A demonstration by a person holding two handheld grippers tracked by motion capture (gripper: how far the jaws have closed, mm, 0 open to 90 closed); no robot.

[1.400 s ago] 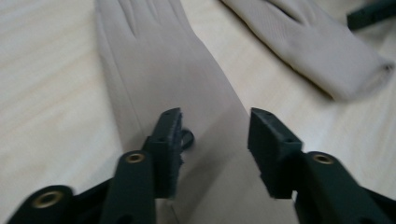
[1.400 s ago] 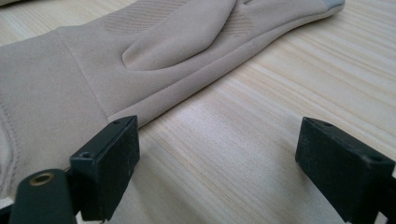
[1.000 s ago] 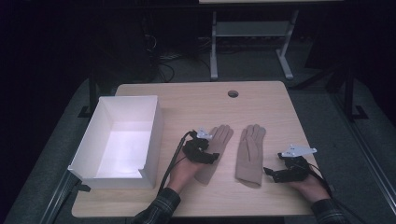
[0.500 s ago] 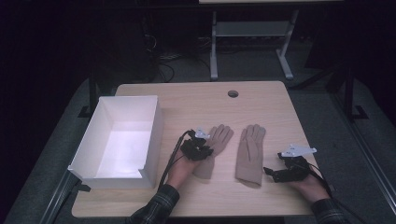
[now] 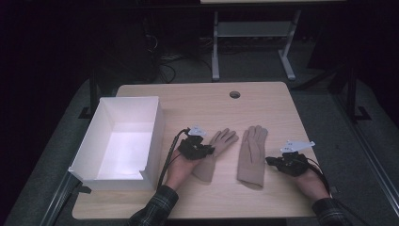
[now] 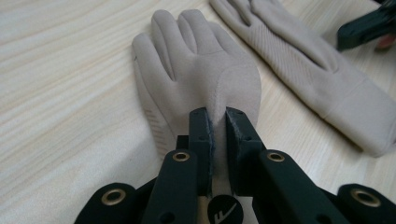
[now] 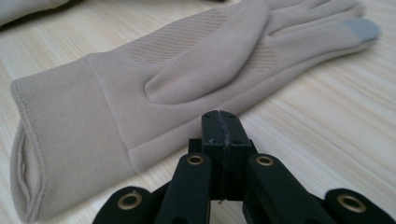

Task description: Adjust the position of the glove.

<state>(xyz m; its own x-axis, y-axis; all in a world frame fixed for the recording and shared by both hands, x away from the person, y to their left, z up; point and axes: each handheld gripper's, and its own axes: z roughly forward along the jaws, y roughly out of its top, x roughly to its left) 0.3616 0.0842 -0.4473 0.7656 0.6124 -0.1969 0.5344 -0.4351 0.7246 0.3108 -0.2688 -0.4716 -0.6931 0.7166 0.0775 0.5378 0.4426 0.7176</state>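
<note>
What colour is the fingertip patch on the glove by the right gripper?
Grey, on an otherwise beige glove; the fingertip patch shows best in the right gripper view.

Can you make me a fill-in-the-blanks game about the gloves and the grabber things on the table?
1. The left gripper is pinching a fold of the left ____ glove.
2. The right gripper has its jaws shut on ____, beside the right glove.
3. The open box left of the gloves is ____ in colour.

Missing words: beige; nothing; white

Black two-jaw left gripper (image 6: 218, 122), brass-ringed screw holes, white logo; right gripper (image 7: 223, 122) matches; grey plates, black cables, plaid sleeves (image 5: 155, 207).
</note>
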